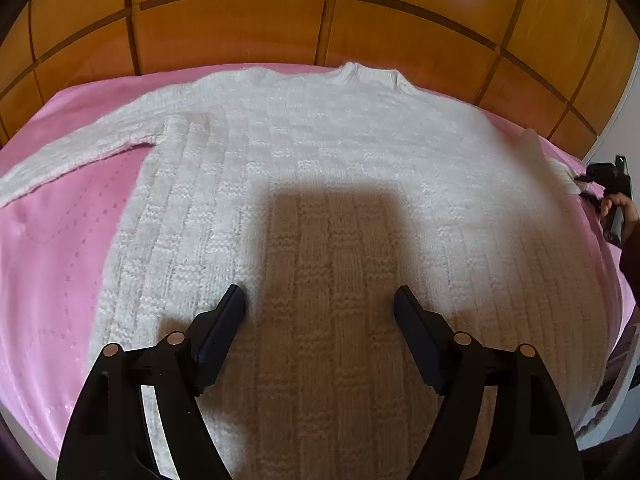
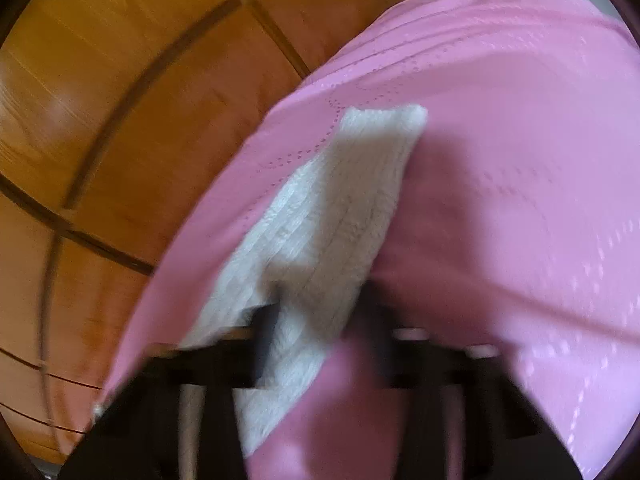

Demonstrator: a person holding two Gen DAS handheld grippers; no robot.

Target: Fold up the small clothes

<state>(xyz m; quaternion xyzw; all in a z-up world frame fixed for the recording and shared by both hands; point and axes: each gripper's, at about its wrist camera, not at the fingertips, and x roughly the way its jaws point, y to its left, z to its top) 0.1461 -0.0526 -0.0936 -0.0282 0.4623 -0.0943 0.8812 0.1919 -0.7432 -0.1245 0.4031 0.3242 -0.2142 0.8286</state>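
Pink bedspread (image 1: 60,248) covers the bed, wooden panels (image 1: 240,32) behind; white knit sweater (image 1: 320,184) lies flat on it, collar at far edge, one sleeve stretched left; left tool (image 1: 320,304) spread above sweater's lower body, nothing between fingers; right tool (image 2: 320,320) blurred, pinching the other sleeve (image 2: 320,220) at the right edge.

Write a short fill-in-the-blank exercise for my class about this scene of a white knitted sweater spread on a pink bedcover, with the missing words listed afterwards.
1. The white knitted sweater lies flat on a bedcover coloured ____.
2. The left gripper hovers over the sweater's body with its jaws ____.
3. The right gripper is closed on one of the sweater's ____.
4. Behind the bed stands panelling made of ____.

Missing words: pink; open; sleeves; wood
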